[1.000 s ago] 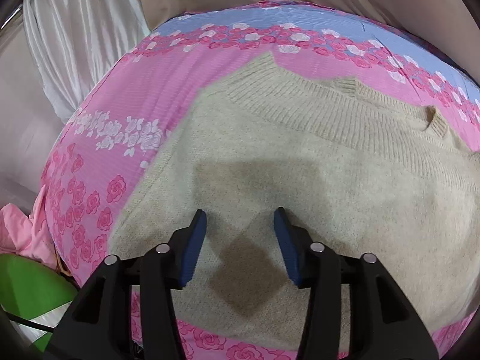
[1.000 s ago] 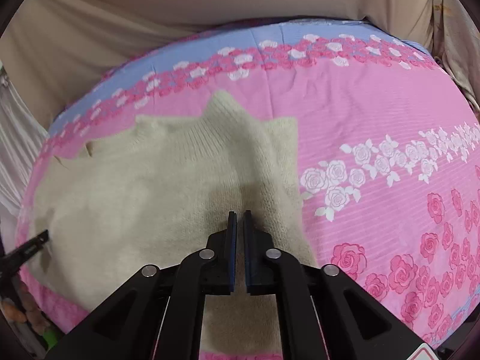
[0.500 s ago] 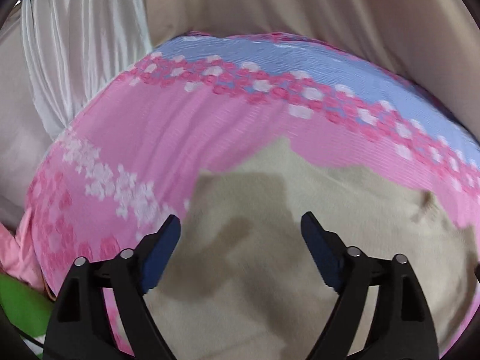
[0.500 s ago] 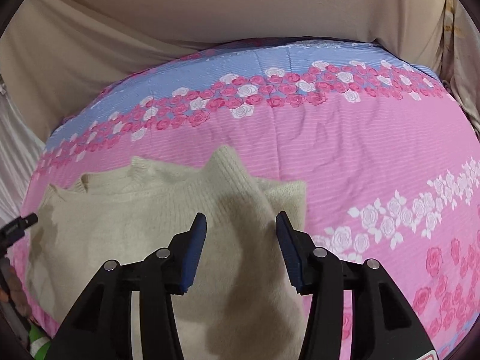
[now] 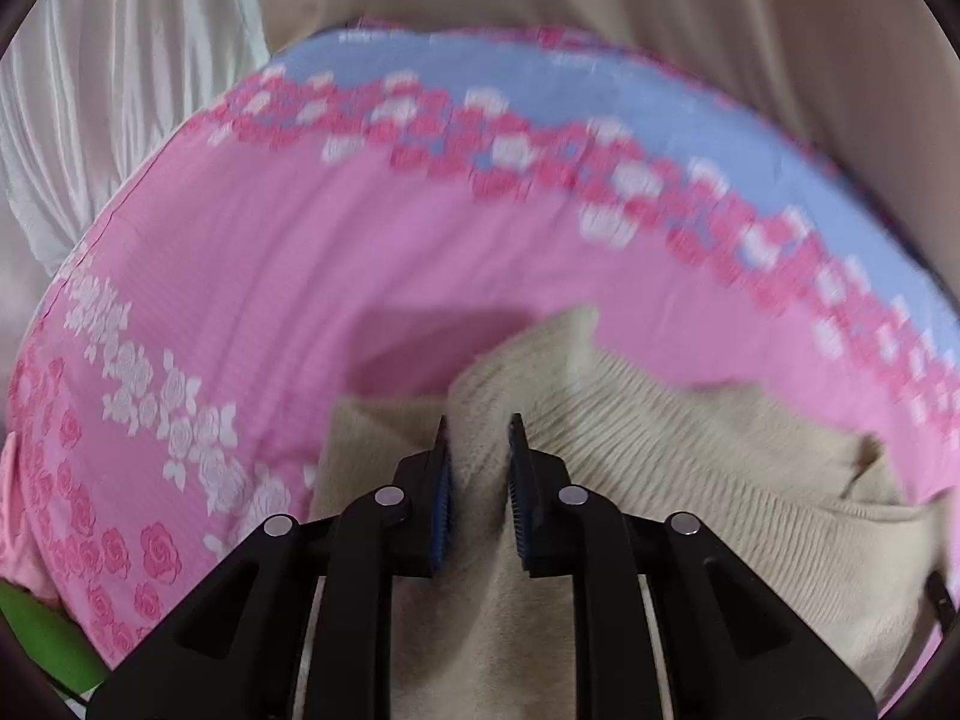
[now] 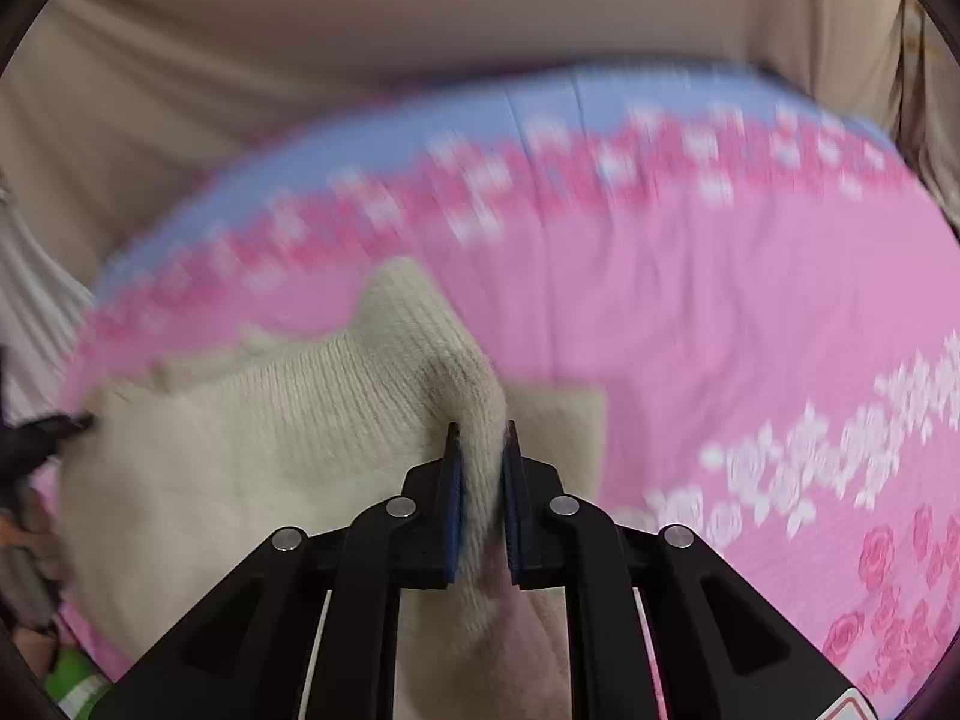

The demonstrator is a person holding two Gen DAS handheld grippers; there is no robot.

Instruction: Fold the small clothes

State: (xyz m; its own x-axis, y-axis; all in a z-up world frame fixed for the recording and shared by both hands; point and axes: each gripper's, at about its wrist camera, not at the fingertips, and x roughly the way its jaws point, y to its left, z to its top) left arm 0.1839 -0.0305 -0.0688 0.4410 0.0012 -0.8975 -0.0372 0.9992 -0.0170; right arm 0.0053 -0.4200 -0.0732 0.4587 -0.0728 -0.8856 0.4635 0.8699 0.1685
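A beige knitted sweater (image 5: 690,480) lies on a pink flowered bed sheet (image 5: 270,276). In the left wrist view my left gripper (image 5: 480,438) has its jaws closing on a raised fold of the knit near the sweater's ribbed left edge, and the pads press on the cloth. In the right wrist view the same sweater (image 6: 270,450) bunches up between the pads of my right gripper (image 6: 480,444), whose jaws are closing on a ridge of knit near the right edge. The left gripper's black tip (image 6: 54,429) shows at the far left of that view.
The sheet (image 6: 720,312) has a blue band with roses along its far side, and beige cloth (image 6: 420,30) hangs behind it. White curtain folds (image 5: 120,90) hang at the left. A green object (image 5: 42,642) and pink cloth (image 5: 12,516) lie at the lower left edge.
Both grippers moved toward the sweater's far ribbed edge, opened wide on the way, then closed on folds of knit. The cloth now rises between each pair of pads.
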